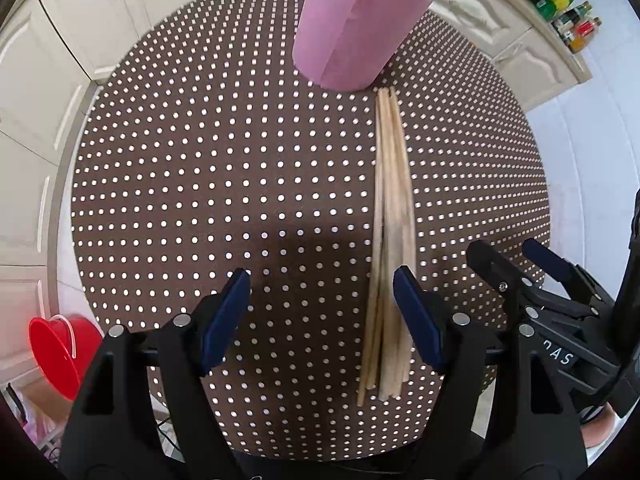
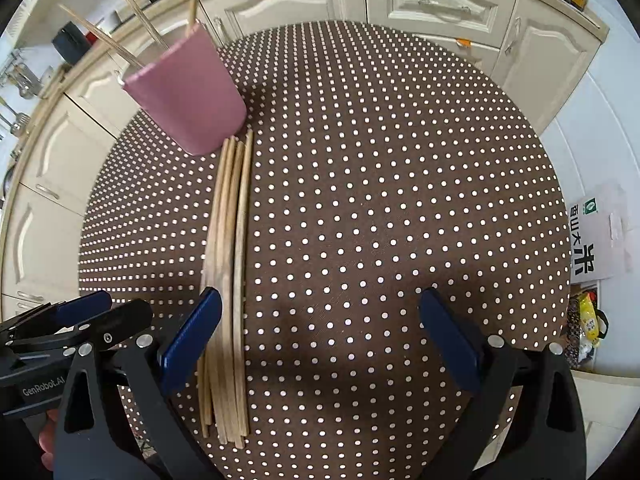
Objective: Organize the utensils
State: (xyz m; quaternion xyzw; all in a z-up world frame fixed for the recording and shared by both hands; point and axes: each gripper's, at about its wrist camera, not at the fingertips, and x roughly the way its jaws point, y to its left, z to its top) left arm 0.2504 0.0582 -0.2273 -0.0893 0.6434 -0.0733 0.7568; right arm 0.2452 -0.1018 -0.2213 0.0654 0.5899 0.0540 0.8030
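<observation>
Several wooden chopsticks lie in a bundle on the round brown polka-dot table, pointing at a pink cup that holds a few chopsticks. My left gripper is open and empty, its right finger beside the bundle's near end. In the right wrist view the bundle lies left of centre below the pink cup. My right gripper is open and empty, its left finger next to the bundle. Each gripper shows at the edge of the other's view.
Cream kitchen cabinets surround the table. A red bucket stands on the floor at left. Bottles sit on the counter at right. A rice bag and snack packets lie on the floor at right.
</observation>
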